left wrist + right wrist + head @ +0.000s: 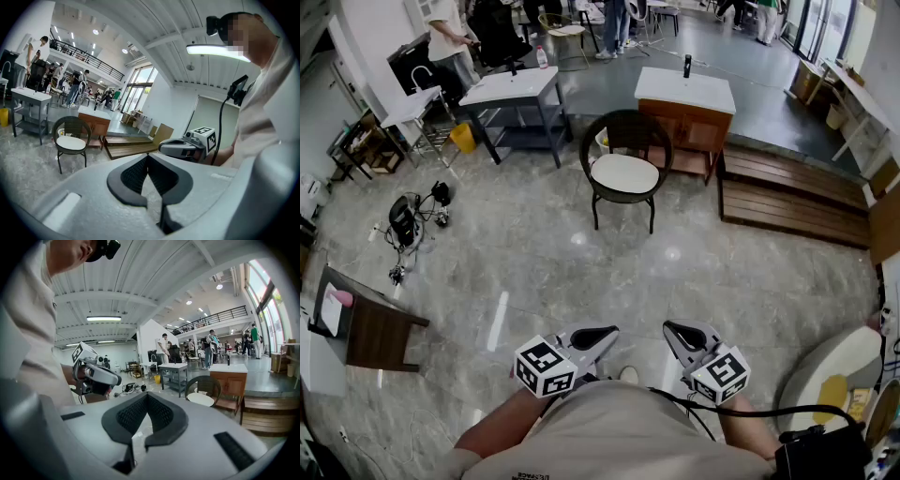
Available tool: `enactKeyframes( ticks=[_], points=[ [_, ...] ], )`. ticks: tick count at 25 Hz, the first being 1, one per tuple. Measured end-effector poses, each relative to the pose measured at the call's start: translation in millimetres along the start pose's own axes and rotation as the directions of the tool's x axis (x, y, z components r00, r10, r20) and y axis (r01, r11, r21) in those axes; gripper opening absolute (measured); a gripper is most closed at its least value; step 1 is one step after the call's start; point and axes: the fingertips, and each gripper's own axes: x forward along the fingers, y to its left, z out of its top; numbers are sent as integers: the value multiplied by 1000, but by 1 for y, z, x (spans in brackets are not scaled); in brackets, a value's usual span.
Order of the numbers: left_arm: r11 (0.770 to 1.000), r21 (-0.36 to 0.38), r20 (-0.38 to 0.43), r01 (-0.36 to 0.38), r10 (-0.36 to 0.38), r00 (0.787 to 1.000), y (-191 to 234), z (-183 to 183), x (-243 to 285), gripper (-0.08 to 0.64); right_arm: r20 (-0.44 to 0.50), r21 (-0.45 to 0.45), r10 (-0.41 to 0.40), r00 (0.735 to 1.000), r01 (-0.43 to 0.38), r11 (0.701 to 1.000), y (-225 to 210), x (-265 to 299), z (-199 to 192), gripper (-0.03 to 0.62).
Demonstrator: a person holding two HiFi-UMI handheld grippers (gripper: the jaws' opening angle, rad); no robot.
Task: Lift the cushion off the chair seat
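A dark wicker chair [623, 141] stands on the marble floor well ahead of me, with a white round cushion [623, 173] lying flat on its seat. Both grippers are held close to my body, far from the chair. The left gripper [605, 334] has its tips together with nothing between them, and so does the right gripper [675, 329]. In the left gripper view the chair [71, 127] and cushion [70, 143] sit at the left. In the right gripper view the cushion [200, 399] shows right of centre.
Behind the chair is a wooden cabinet with a white top [684, 94]; a grey table [511, 89] stands to its left. A low wooden platform [792, 192] lies at the right, a dark side table [375, 328] and cables [412, 220] at the left. People stand at the back.
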Motion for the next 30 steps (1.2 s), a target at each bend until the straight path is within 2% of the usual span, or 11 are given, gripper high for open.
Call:
enactKeyframes(
  ticks=[5,11,22,28,30],
  points=[
    [998,8,56,-68,68,996,26,18,-2,8,16,-52,72,997,-71,996,-12,33,18,12],
    [996,1,61,-87,87,994,23,19,3,8,-3,-59,109,994,-109,992,-11,31,16,12],
    [995,-13,38,-97,97,995,31,28,21,8,7,5,135,991,-135,991,-37,31,15,14],
    [994,8,24,-110,110,994,64,20,13,8,-25,41,137,990,-136,990,-48,76,-1,23],
    [994,1,25,-109,109,994,87,24,13,9,-33,50,133,991,-131,990,-60,99,1,52]
  ],
)
